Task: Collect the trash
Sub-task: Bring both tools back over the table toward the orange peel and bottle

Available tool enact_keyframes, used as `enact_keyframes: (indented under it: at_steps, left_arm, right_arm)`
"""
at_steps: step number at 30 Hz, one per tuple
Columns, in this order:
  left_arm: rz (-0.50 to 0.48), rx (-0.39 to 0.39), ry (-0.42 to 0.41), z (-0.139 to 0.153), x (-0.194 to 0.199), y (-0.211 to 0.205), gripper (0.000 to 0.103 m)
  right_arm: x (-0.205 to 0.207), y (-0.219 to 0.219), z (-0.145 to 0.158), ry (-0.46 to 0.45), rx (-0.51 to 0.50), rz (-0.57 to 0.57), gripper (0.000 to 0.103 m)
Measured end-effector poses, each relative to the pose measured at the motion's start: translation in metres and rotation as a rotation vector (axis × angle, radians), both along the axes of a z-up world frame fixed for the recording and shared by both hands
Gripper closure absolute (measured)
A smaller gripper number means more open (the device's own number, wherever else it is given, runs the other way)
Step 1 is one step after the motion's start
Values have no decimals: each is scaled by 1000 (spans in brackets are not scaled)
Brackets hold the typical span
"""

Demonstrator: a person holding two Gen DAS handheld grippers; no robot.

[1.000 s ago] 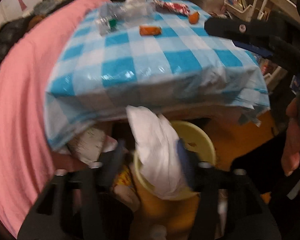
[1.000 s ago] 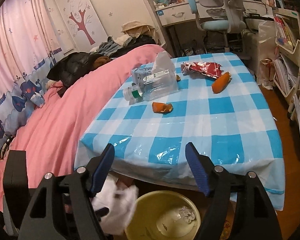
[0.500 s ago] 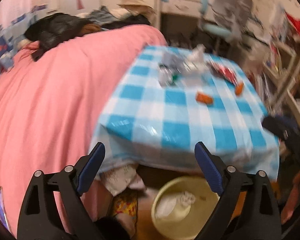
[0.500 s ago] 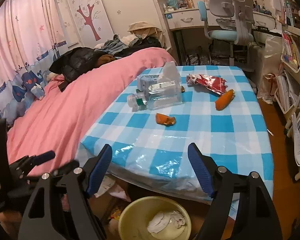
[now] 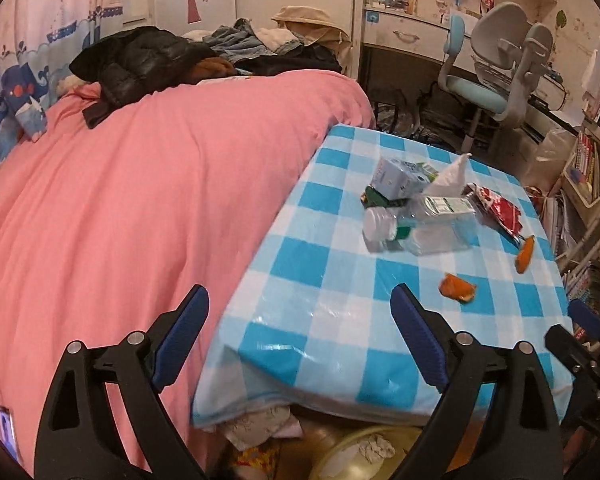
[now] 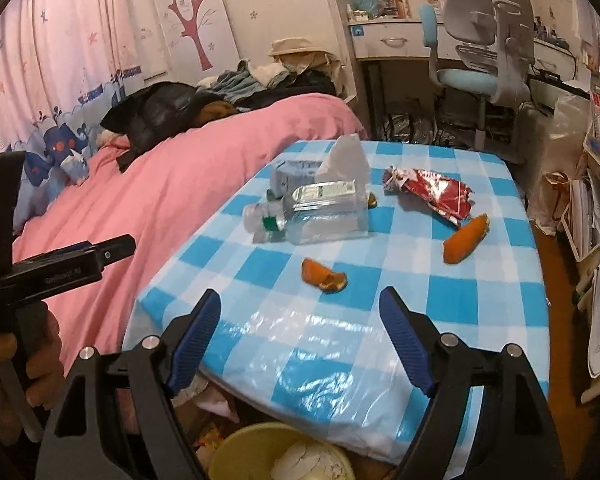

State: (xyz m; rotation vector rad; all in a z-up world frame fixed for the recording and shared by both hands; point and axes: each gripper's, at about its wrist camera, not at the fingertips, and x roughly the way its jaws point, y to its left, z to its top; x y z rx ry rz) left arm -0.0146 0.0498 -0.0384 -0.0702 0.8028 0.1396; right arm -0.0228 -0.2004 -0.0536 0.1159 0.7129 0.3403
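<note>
Trash on checked table, both claws empty.
The left gripper point(image 5: 296, 332) is being held spread wide over the table's near left edge; the right gripper point(image 6: 300, 332) is being opened, nothing between its jaws. Orange peel point(image 6: 324, 276) is lying just beyond it, the plastic bottle point(image 6: 312, 216) and red wrapper point(image 6: 432, 192) farther off; the yellow bin point(image 6: 236, 456) is sitting below the near edge.

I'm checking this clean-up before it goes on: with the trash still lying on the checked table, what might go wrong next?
1. The clear plastic bottle lies on its side against the carton and tissue; grabbing it may knock them about or send it rolling.
2. The nearest orange peel is flat on the glossy tablecloth, so jaws may skid over it.
3. The yellow bin sits half under the table edge, so drops could miss it.
</note>
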Motion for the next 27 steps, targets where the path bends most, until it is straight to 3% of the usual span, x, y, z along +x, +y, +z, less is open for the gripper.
enact_keyframes:
  at_steps: [6,27]
  left_arm:
    - [12,-55,35,-4,6,13,13]
    - [-1,-73,67,-10,4,11,11]
  right_arm:
    - [17,4,-1,11,4,-10,25]
    - [17,31,-15,49,-68,40,21]
